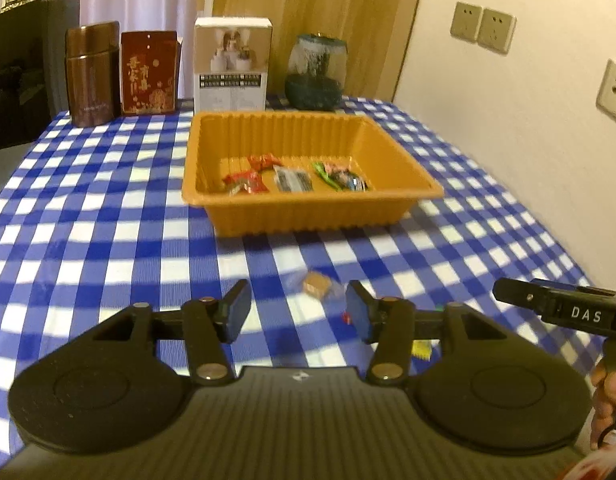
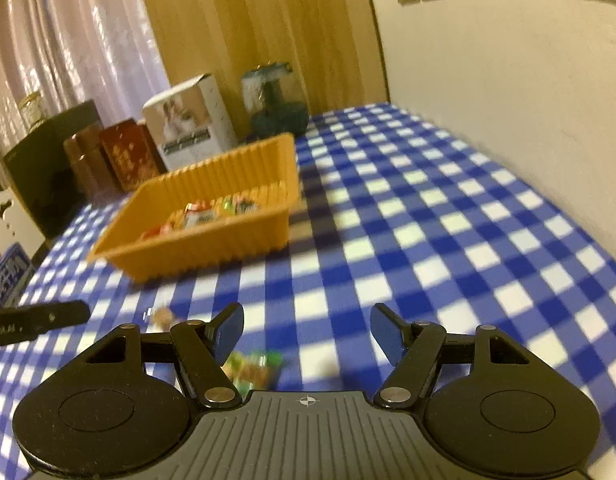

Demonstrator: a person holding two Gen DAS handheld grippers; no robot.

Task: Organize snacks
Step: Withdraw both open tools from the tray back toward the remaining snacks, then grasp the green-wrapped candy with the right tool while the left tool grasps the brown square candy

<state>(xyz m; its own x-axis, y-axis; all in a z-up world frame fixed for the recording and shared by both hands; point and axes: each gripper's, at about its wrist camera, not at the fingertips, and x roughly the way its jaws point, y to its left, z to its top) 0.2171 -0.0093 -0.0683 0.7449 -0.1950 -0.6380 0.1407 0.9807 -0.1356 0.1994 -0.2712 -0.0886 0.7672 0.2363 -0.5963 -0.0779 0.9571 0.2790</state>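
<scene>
An orange ribbed tray (image 1: pixel 308 216) stands mid-table and holds several wrapped snacks (image 1: pixel 291 178). It also shows in the right wrist view (image 2: pixel 211 244). My left gripper (image 1: pixel 297 314) is open and empty above the cloth. A tan candy in clear wrap (image 1: pixel 316 283) lies just beyond its fingertips. A small red snack (image 1: pixel 346 317) and a yellow one (image 1: pixel 424 349) lie by its right finger. My right gripper (image 2: pixel 305 334) is open and empty. A green and yellow snack (image 2: pixel 253 366) lies under it, blurred. The tan candy (image 2: pixel 162 315) lies to its left.
Blue and white checked cloth (image 1: pixel 107 232) covers the table. At the back stand a brown tin (image 1: pixel 92 74), a red box (image 1: pixel 149 72), a white box (image 1: pixel 231 64) and a glass jar (image 1: pixel 316 72). A wall with sockets (image 1: pixel 482 28) runs along the right.
</scene>
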